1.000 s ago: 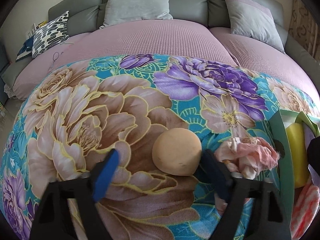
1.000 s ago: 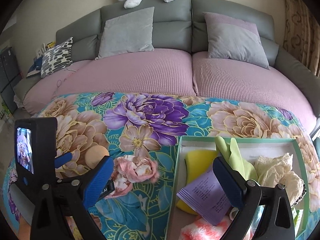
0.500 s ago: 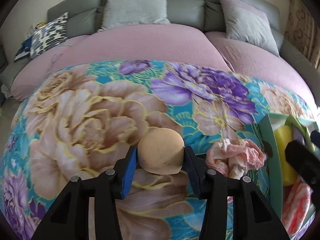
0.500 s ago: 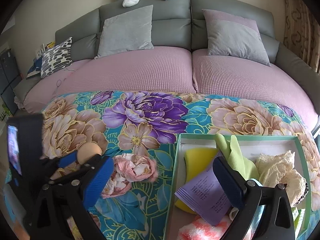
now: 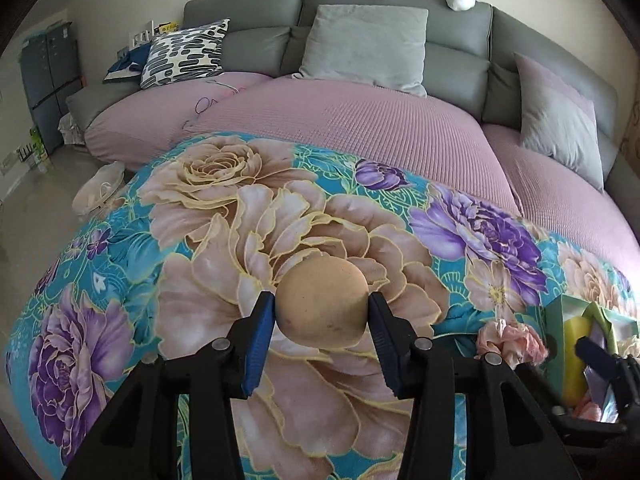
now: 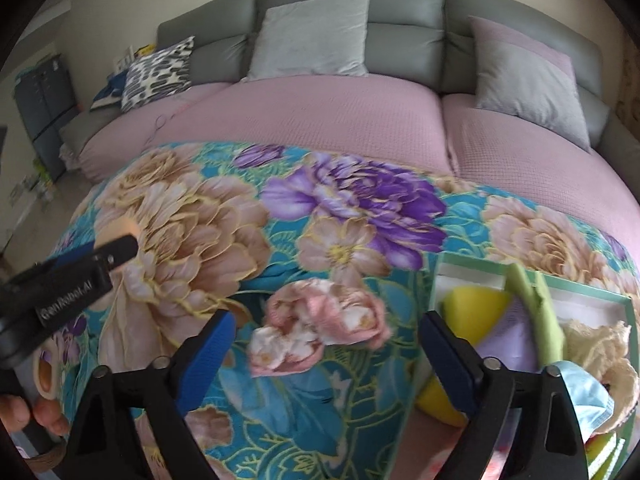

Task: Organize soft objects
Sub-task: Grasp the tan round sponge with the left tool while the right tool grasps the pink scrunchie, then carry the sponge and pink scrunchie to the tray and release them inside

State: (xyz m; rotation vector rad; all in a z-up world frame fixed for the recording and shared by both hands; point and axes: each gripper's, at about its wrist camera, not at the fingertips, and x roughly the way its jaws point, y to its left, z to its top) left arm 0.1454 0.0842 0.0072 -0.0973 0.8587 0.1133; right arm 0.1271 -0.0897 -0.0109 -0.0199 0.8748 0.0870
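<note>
While the left gripper [image 5: 322, 312] is held low and level over the floral blanket [image 5: 224, 216], pointing toward the far sofa [image 5: 452, 40], its 2 blue-padded fingers [image 5: 260, 332] are clamped on the sides of the tan foam ball [image 5: 323, 300], which is seen against the large beige flower. The right gripper [image 6: 326, 340] is held to the right with its fingers spread wide apart, and the crumpled pink cloth [image 6: 320, 326] is seen lying on the blanket between and just beyond them. At the near right the green box [image 6: 436, 280] is seen, filled with a yellow sponge [image 6: 472, 304], a green cloth [image 6: 536, 304] and a cream lace piece [image 6: 596, 344].
</note>
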